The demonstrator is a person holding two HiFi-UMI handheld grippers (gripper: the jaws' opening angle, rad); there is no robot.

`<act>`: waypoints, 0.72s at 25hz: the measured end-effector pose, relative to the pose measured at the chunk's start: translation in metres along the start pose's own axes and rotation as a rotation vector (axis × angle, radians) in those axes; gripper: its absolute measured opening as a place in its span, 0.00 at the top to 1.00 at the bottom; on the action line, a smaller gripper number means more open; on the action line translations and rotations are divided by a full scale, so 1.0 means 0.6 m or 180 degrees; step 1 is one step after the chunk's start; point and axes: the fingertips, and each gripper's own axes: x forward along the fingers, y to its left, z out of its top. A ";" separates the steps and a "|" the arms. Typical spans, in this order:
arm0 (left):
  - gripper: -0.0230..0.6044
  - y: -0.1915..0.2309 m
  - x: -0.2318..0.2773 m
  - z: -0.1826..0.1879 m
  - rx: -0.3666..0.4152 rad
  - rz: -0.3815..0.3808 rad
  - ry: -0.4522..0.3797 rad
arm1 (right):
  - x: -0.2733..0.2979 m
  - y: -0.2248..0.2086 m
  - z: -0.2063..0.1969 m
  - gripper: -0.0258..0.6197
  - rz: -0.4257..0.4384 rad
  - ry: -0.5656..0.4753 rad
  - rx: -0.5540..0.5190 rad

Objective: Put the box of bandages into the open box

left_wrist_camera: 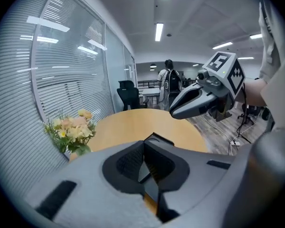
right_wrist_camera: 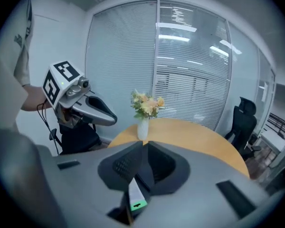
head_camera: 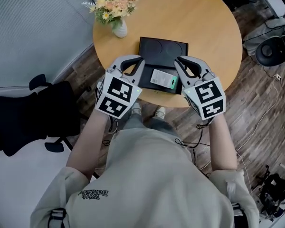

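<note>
Left gripper (head_camera: 141, 61) and right gripper (head_camera: 177, 61) hover, fingers clenched empty, flanking bandage box (head_camera: 163, 79) (vase (head_camera: 119, 28) beyond).

Box of bandages (head_camera: 163, 79): small, flat and white, with a green end on its right; it lay flat, long side across the frame, just below centre.
Open box (head_camera: 164, 49): black, shallow and rectangular, with round recesses in its far half; it sat open at frame centre.
Relation: the white box rested inside the black one's near half.
</note>
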 end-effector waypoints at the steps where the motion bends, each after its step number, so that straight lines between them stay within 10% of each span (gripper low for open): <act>1: 0.93 0.000 -0.006 0.009 0.0023 0.0018 -0.0038 | -0.011 -0.005 0.010 0.88 -0.0045 -0.0056 0.0007; 18: 0.93 -0.010 -0.167 0.253 0.0654 0.0252 -0.1091 | -0.246 -0.026 0.230 0.91 -0.0400 -0.1370 0.0187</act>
